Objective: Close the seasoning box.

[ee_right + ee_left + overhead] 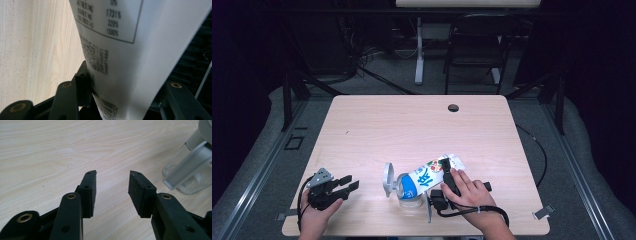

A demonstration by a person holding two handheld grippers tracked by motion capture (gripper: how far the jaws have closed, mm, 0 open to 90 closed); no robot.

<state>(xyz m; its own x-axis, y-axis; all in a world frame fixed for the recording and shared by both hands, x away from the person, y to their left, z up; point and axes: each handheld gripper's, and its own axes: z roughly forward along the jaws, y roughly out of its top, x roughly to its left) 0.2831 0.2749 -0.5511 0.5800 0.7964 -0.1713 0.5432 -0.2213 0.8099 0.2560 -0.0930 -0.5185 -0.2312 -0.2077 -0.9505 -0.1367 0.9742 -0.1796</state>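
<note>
A white drink pack (427, 175) with blue and coloured print is tilted, its blue end down over a clear glass container (410, 200) near the table's front edge. My right gripper (446, 167) is shut on the pack's raised end. In the right gripper view the pack (120, 37) shows a printed table and a barcode, with my right gripper (120, 85) closed on its sides. A grey hinged lid (388, 179) stands open on the container's left. My left gripper (352, 181) rests open at the front left, holding nothing. In its own view the left gripper (112, 173) points at bare wood, with the container (190, 175) at the right.
The light wooden table (412, 125) has a dark cable hole (453, 107) near its far edge. Behind the table are a black chair (474, 45) and a white stand leg (419, 50). A black cable (539, 150) hangs off the right side.
</note>
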